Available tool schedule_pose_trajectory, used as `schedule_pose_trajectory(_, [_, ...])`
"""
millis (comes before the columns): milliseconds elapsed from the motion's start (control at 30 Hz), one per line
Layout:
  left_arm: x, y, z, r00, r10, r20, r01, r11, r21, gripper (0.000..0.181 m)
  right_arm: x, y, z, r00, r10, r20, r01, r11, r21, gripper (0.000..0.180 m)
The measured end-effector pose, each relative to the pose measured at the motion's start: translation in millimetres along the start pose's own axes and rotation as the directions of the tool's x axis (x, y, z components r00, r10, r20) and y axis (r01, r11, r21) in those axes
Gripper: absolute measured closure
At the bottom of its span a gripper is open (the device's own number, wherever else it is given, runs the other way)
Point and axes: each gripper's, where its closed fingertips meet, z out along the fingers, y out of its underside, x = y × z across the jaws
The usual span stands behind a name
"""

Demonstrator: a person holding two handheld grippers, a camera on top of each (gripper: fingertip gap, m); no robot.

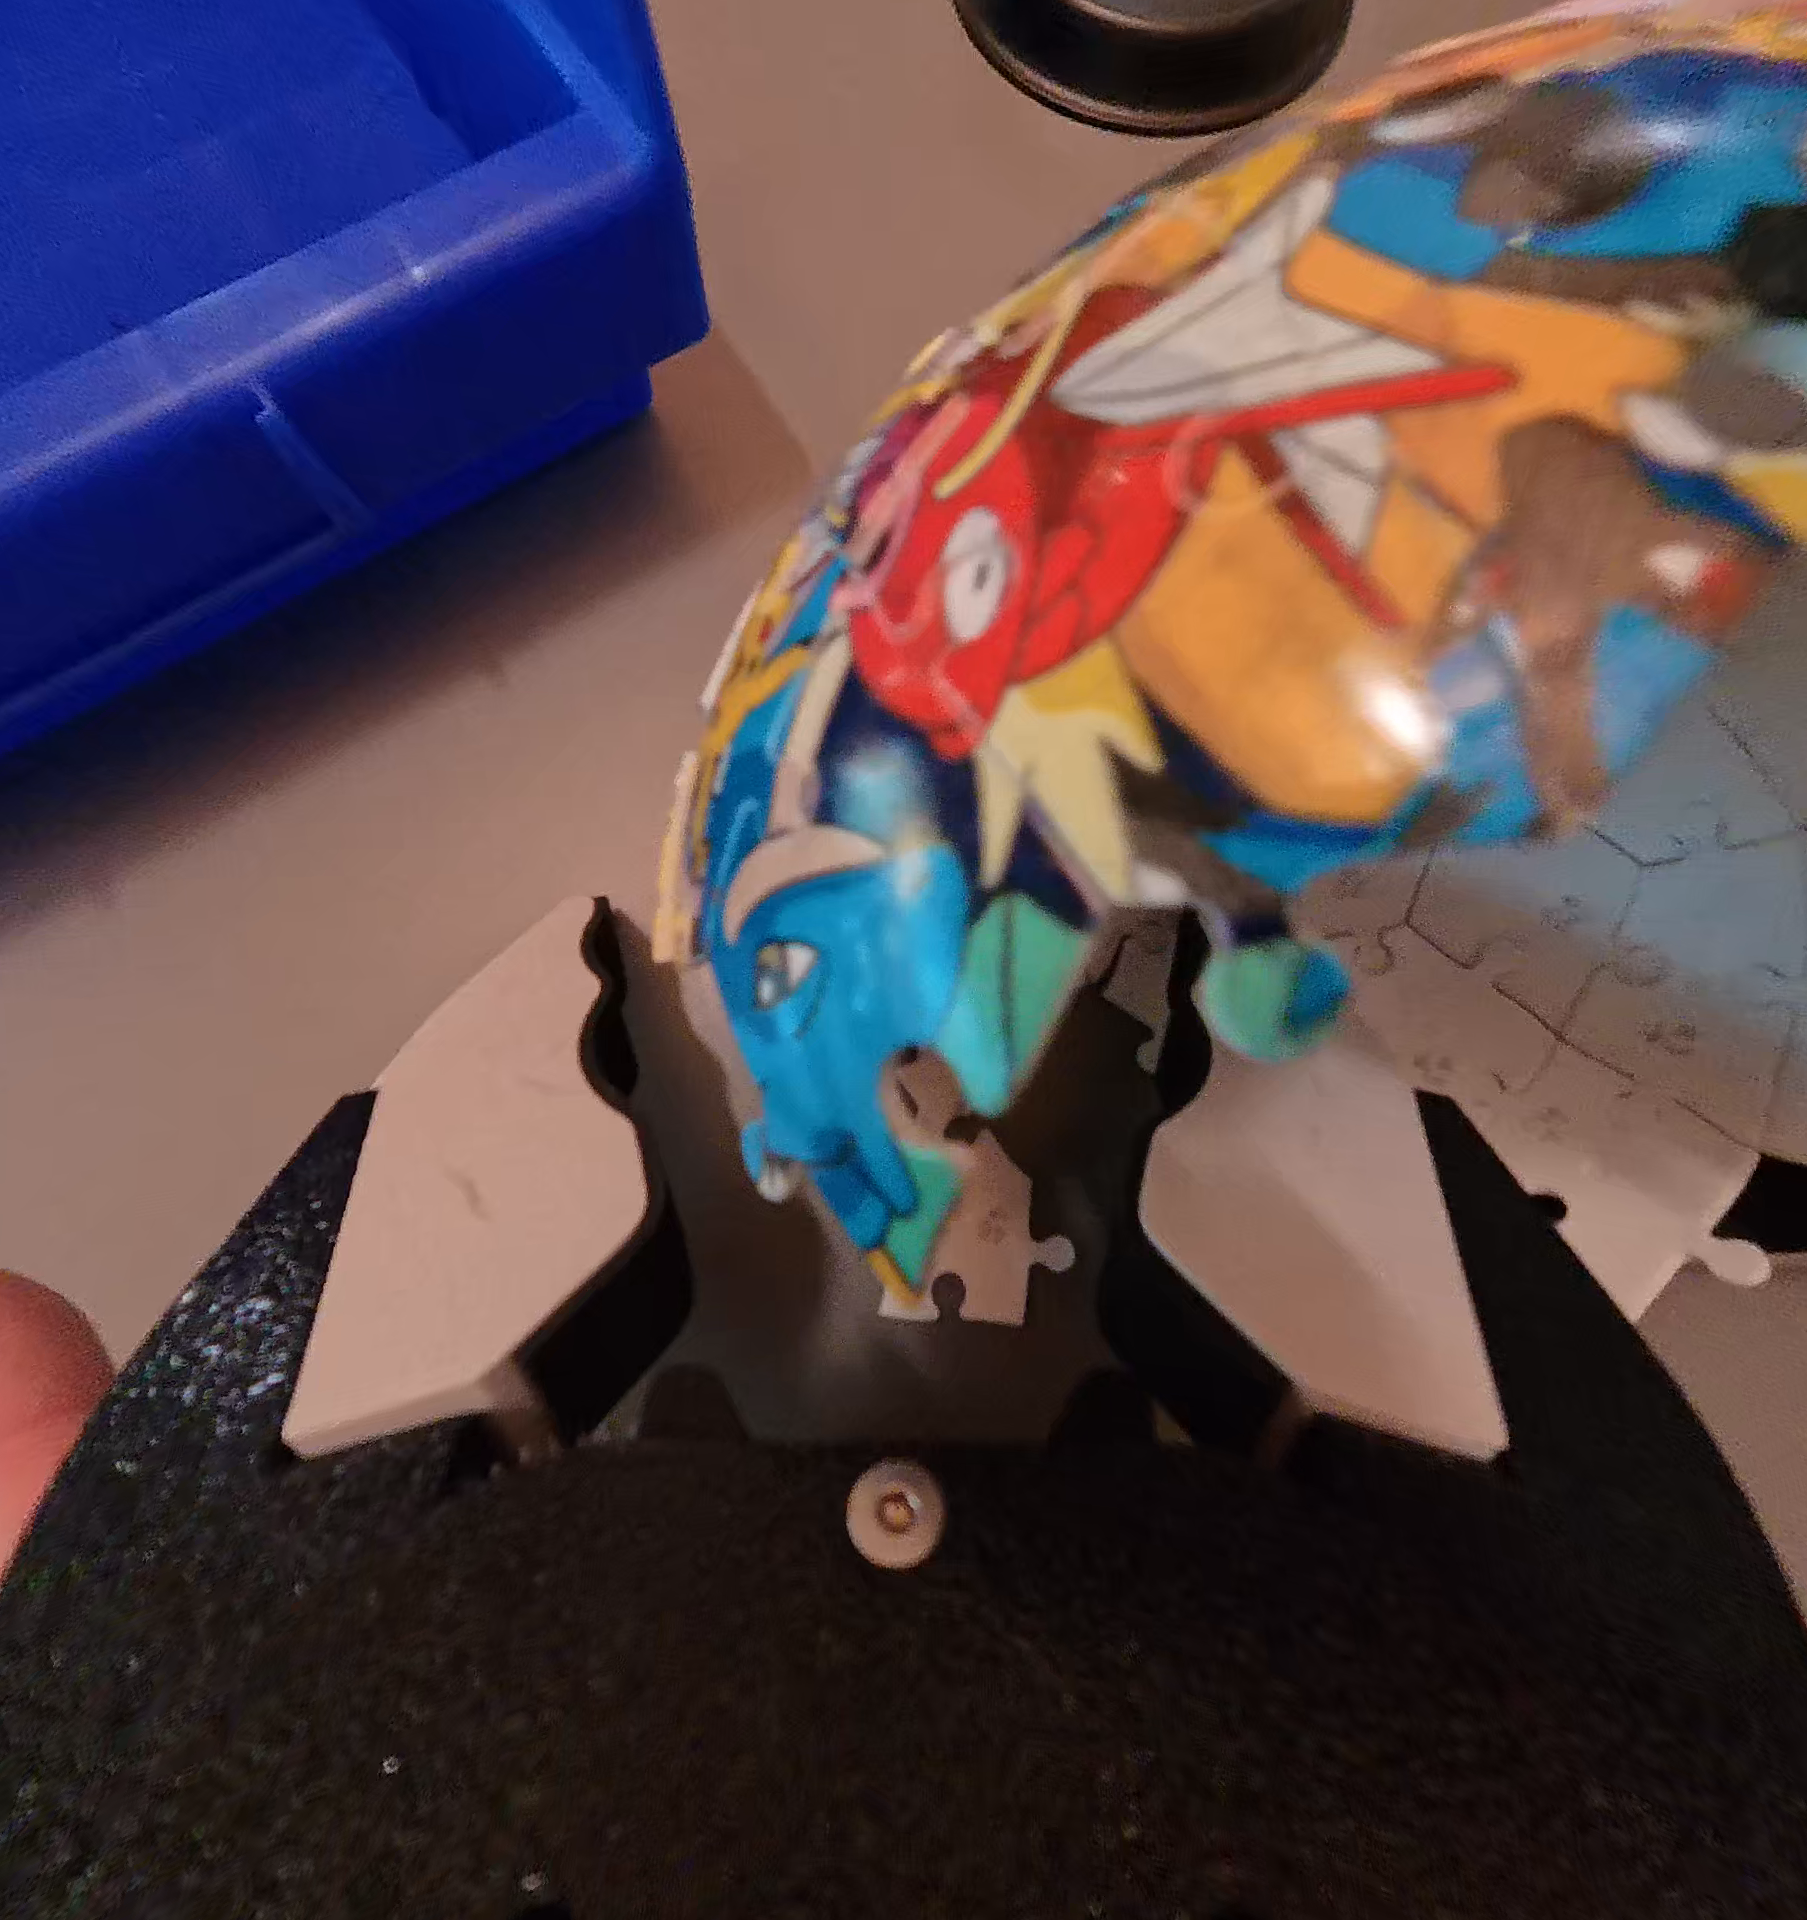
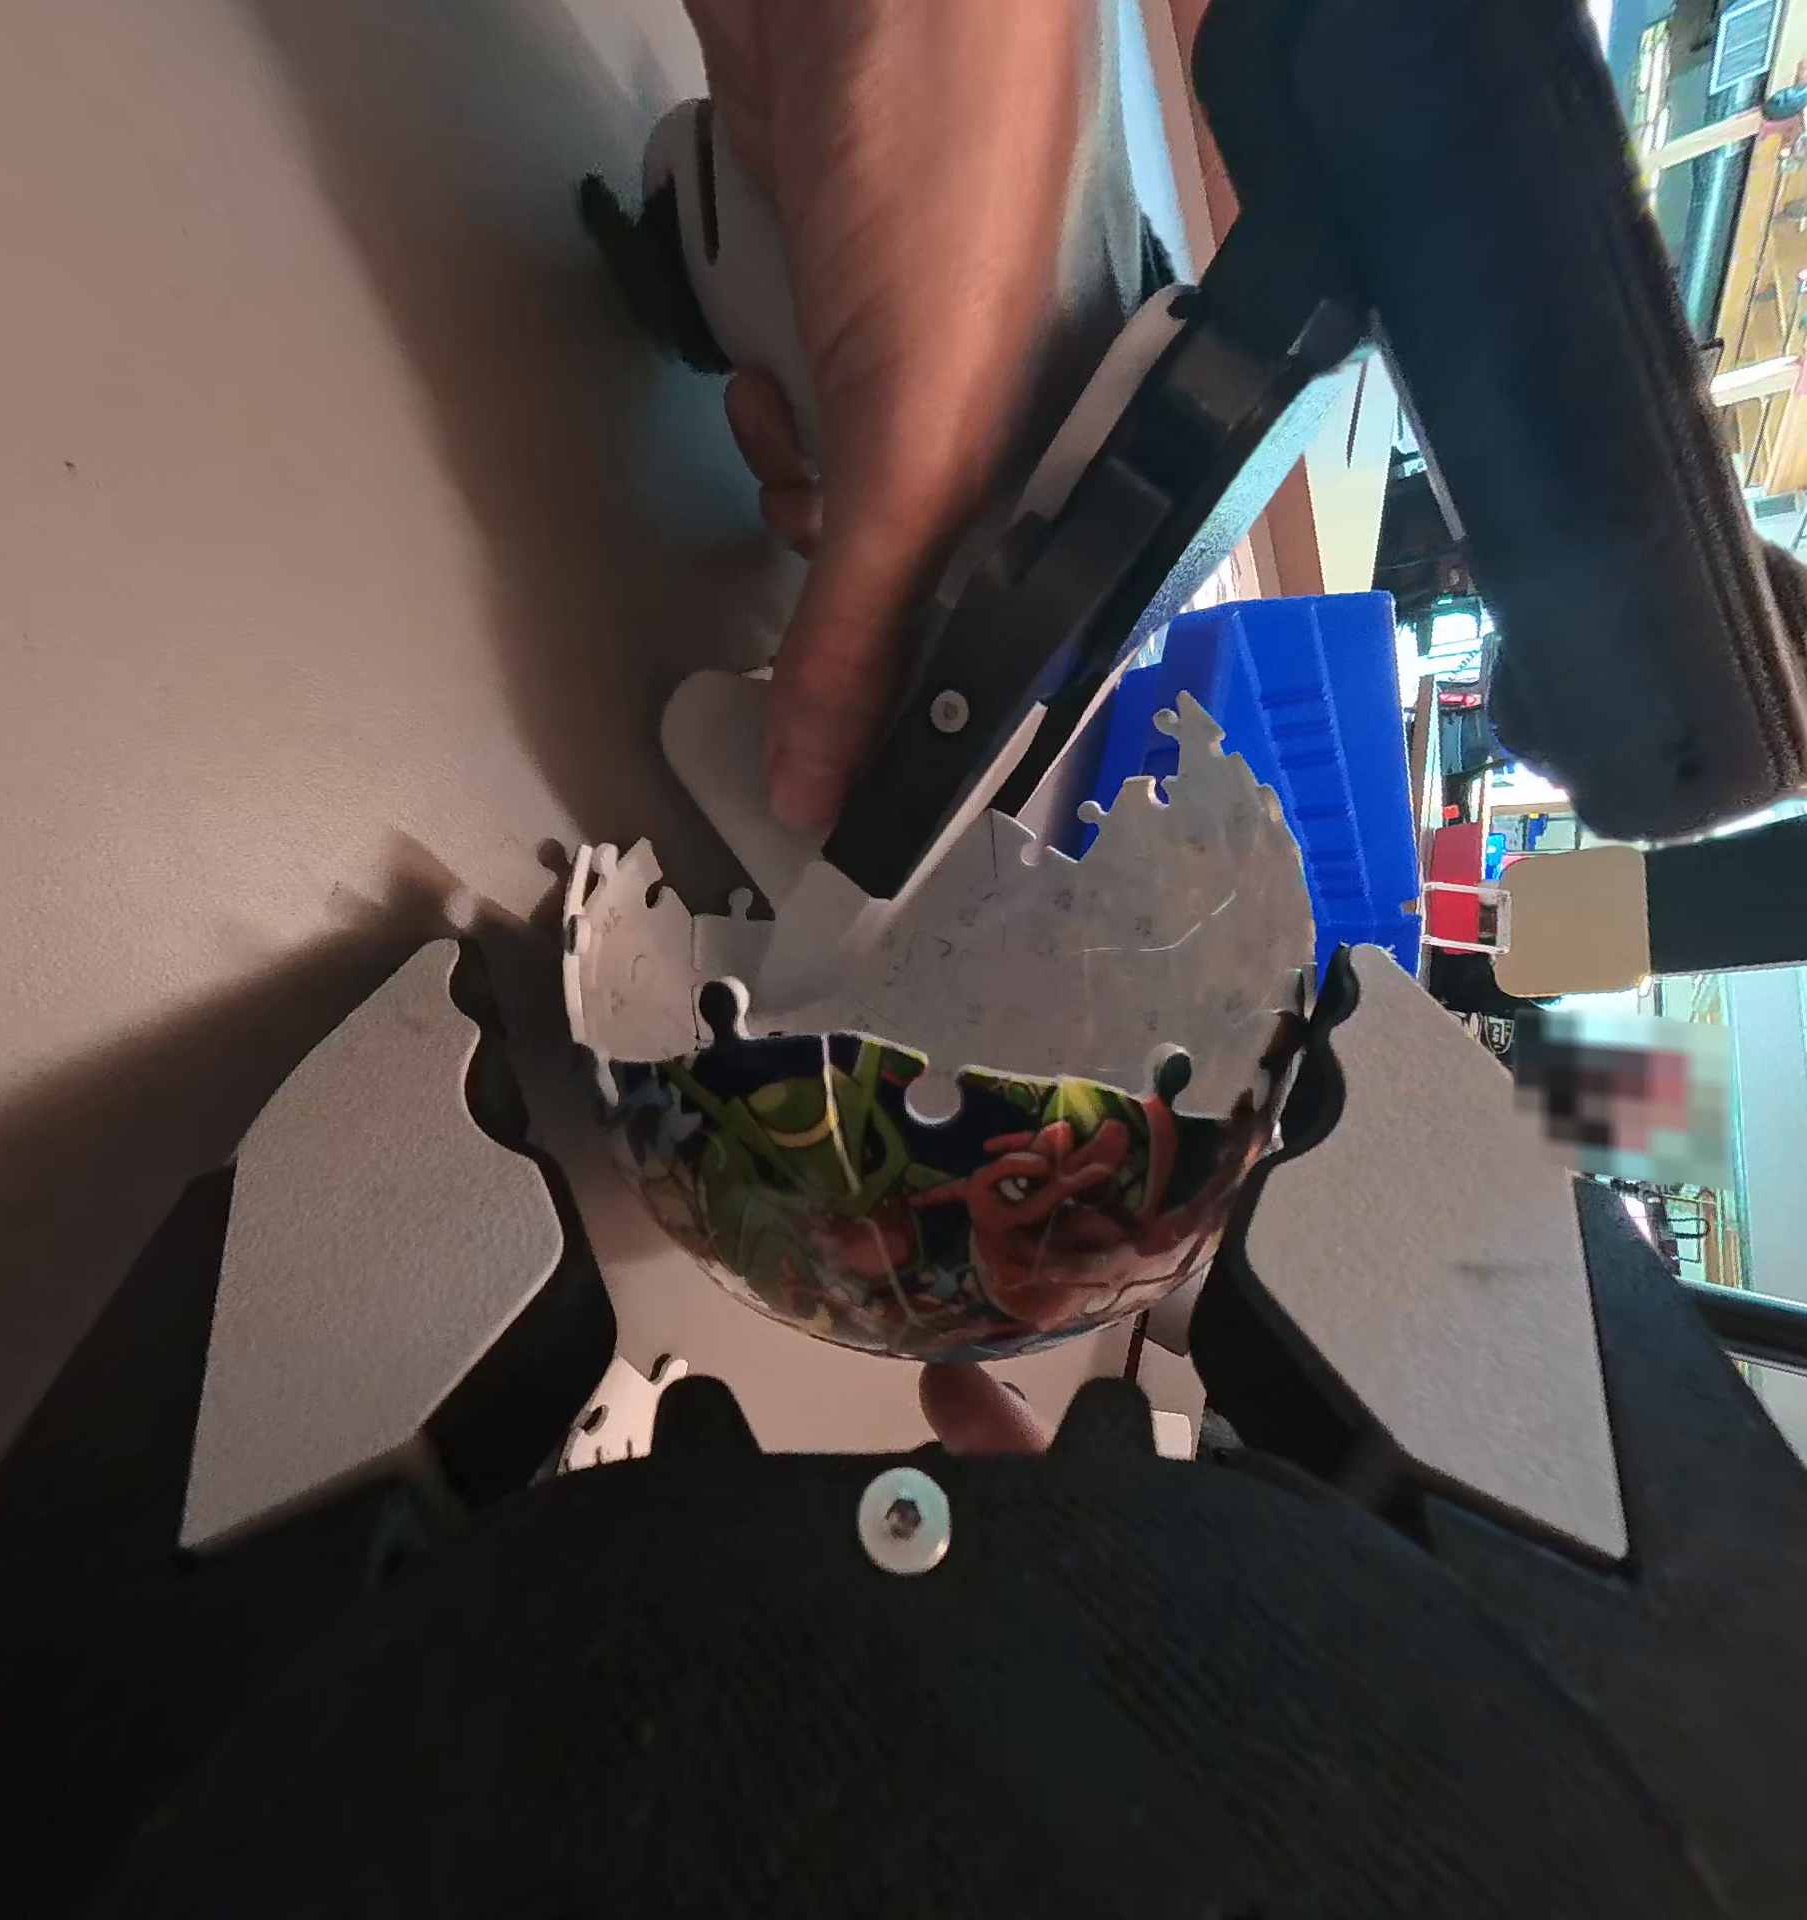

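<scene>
A half-built puzzle ball shell [image 1: 1138, 623], with bright cartoon prints outside and a grey inside, is held above a beige table [image 1: 255, 987]. My left gripper [image 1: 894, 935] straddles the shell's jagged rim, one finger on the outer face and one on the inner face, and appears shut on it. In the right wrist view my right gripper [image 2: 899, 997] is shut across the shell [image 2: 930, 1195], a finger on each side. The left gripper [image 2: 764, 914] reaches into the shell from above there, held by a hand [image 2: 878, 364].
A blue plastic bin [image 1: 255, 312] stands on the table to the left and shows behind the shell in the right wrist view [image 2: 1294, 748]. A black round object [image 1: 1148, 62] lies at the far edge. A fingertip [image 2: 972, 1403] shows under the shell.
</scene>
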Motion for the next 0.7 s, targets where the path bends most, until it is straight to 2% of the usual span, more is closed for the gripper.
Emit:
schedule_pose_trajectory(267, [2.2, -1.8, 2.3, 1.0, 0.004, -0.013, -0.004, 1.0, 0.0, 0.081, 0.3, 0.8, 0.2, 1.0, 0.009, 0.003, -0.009, 1.0, -0.002, 0.037])
schedule_pose_trajectory(367, [8.0, -4.0, 2.5, 0.999, 0.035, -0.038, -0.034, 0.999, 0.011, 0.089, 0.1, 0.6, 0.1, 1.0, 0.006, 0.003, -0.006, 1.0, -0.001, 0.037])
schedule_pose_trajectory(467, [2.3, -4.4, 3.1, 0.999, 0.04, -0.009, -0.04, 0.999, 0.008, 0.077, 0.2, 1.3, 0.3, 1.0, 0.013, 0.006, -0.013, 1.0, -0.002, 0.037])
schedule_pose_trajectory(567, [8.2, -5.4, 3.8, 0.996, 0.067, -0.058, -0.066, 0.998, 0.009, 0.088, 0.1, 2.7, -0.4, 1.0, 0.006, 0.013, -0.006, 1.0, -0.007, 0.037])
schedule_pose_trajectory(700, [9.4, -5.4, 5.9, 0.99, 0.112, -0.082, -0.113, 0.994, -0.008, 0.085, 0.0, 7.6, -1.8, 0.999, 0.017, 0.043, -0.016, 1.0, -0.004, 0.035])
